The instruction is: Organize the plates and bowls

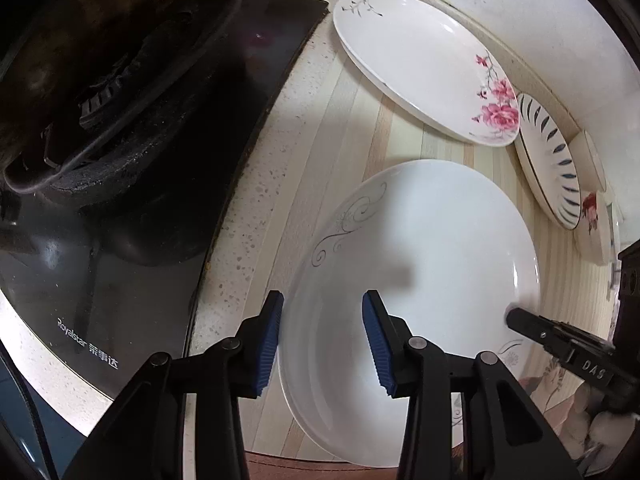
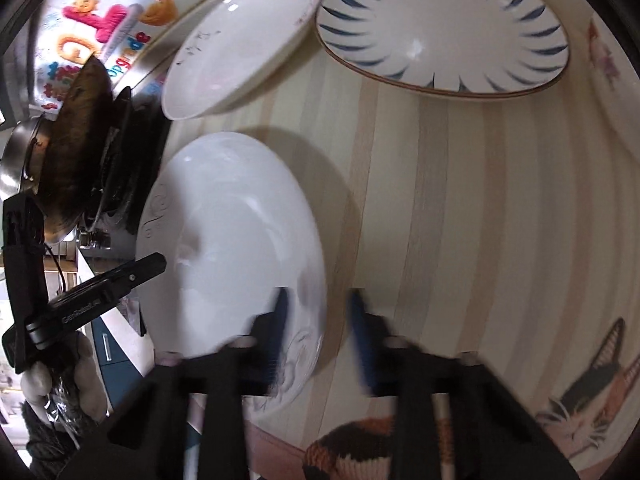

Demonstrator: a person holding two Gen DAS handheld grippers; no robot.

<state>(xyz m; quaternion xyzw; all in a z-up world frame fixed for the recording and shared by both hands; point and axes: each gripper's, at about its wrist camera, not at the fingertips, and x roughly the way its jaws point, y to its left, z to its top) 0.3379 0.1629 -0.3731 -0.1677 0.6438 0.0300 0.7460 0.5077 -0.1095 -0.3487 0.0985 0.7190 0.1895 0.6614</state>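
A white plate with grey swirl trim [image 1: 420, 248] lies on the striped mat; it also shows in the right wrist view [image 2: 236, 248]. My left gripper [image 1: 322, 344] is open, its jaws either side of the plate's near left rim. My right gripper [image 2: 318, 340] is open and blurred, its jaws either side of the plate's right rim. A pink-flower plate [image 1: 420, 64] and a blue-leaf plate [image 1: 550, 160] lean at the back; both show in the right wrist view, the flower plate [image 2: 240, 48] and the blue-leaf plate [image 2: 440, 28].
A black gas hob [image 1: 132, 184] with a dark pan [image 1: 100, 40] stands left of the mat. The striped mat [image 2: 480, 220] has a cat print [image 2: 592, 400] at its right. A white wall ledge [image 1: 540, 20] runs behind the plates.
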